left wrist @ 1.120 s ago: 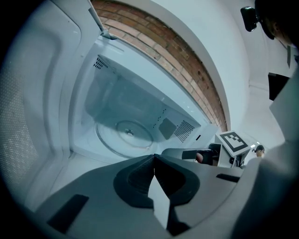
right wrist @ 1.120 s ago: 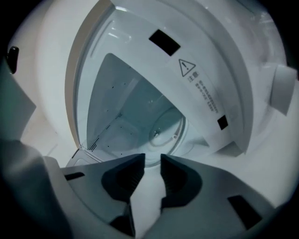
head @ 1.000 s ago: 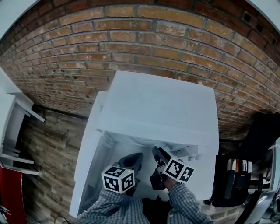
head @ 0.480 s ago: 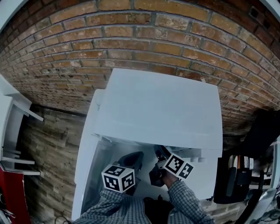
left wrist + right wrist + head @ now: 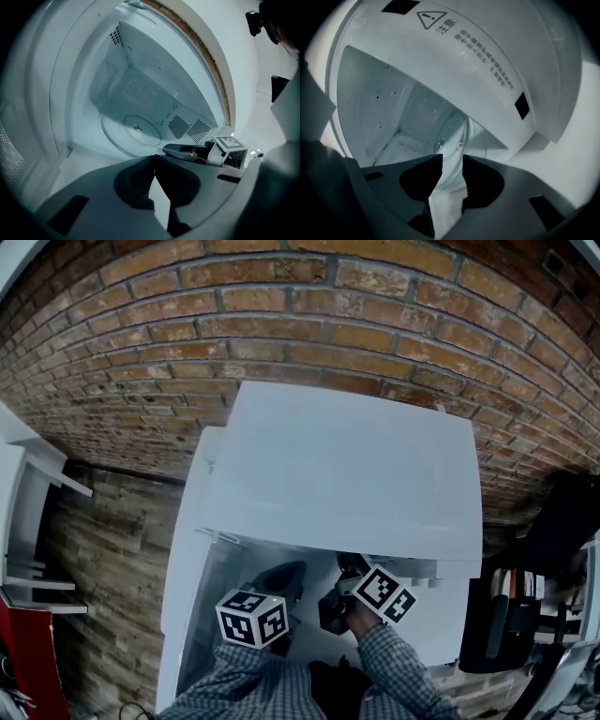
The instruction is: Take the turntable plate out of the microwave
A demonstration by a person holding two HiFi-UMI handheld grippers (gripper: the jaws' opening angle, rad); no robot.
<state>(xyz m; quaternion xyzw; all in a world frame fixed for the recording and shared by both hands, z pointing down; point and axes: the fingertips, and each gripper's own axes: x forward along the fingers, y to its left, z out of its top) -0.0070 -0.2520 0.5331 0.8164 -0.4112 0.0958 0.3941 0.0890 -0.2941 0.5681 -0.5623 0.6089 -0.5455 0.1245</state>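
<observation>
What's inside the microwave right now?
The glass turntable plate, lying flat, with the right tool near its rim. Part of the plate's near rim is covered by the left tool.

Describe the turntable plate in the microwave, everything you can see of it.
The turntable plate is a round, clear, glass-looking disc with a distinct rim, an inner ring and a small hub at its centre. It lies flat on the cavity floor of the open microwave, not yet lifted, and nothing lies on it. The right gripper is at its near edge, jaws apart, with the rim showing in the gap. I cannot tell whether the pads touch it.
</observation>
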